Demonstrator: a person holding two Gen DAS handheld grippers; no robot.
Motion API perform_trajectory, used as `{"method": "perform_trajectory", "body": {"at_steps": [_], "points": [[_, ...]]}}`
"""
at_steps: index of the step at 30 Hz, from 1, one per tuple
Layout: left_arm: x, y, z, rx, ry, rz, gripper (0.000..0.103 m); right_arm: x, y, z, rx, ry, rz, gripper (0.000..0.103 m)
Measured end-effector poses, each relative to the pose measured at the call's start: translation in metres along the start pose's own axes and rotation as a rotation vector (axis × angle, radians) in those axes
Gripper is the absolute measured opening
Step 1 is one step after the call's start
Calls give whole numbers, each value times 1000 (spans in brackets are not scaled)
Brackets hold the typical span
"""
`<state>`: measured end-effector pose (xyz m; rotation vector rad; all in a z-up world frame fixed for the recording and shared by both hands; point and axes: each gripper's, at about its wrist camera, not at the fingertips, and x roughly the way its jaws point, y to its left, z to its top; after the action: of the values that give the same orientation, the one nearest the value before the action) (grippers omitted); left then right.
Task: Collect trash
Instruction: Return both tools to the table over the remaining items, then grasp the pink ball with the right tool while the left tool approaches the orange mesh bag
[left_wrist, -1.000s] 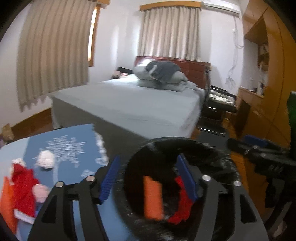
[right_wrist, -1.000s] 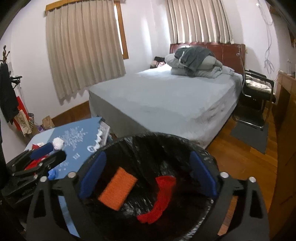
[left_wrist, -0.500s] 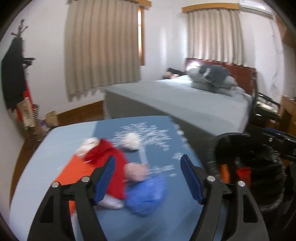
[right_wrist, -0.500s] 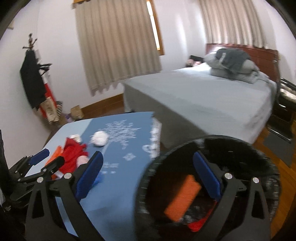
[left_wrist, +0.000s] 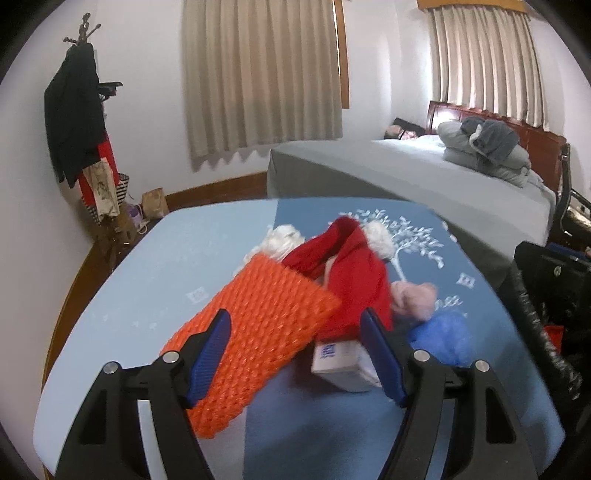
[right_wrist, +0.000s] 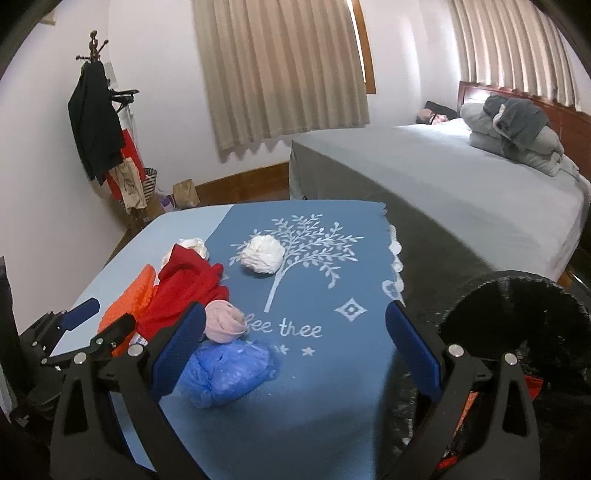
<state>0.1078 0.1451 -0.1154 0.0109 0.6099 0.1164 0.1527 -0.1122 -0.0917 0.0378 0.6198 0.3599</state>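
orange mesh (left_wrist: 258, 325): knobbly foam | red cloth (right_wrist: 184, 291): matt | bin liner (right_wrist: 517, 332): glossy plastic

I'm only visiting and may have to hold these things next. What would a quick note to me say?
Left tool: open, empty, over the orange mesh sheet.
Right tool: open, empty, near the blue bag.
On the table: also a red cloth, pink wad, white ball, small box.
Done: an orange and a red piece already lie in the black bin.
Left: bin the rest.
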Motion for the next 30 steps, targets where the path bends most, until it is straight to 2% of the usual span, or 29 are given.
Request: {"method": "perform_trajectory", "body": {"at_steps": [4,9,14,24,30], "points": [[8,9,-2,-14,7,-12,70,10,4,-1,-9,20,4,95],[10,13,-4,-18,11,-66,53,28,14,-4,-17,53,26,95],[10,15,-4,-31,12,-105,48,44,26,-8,-32,83,48,95],[-6,29,-2,-52,-13,-109,48,68,43,-10,-72,130,67,93],[4,37,-11,-65,29,-87,48,86,51,-15,-90,174,82,76]]}}
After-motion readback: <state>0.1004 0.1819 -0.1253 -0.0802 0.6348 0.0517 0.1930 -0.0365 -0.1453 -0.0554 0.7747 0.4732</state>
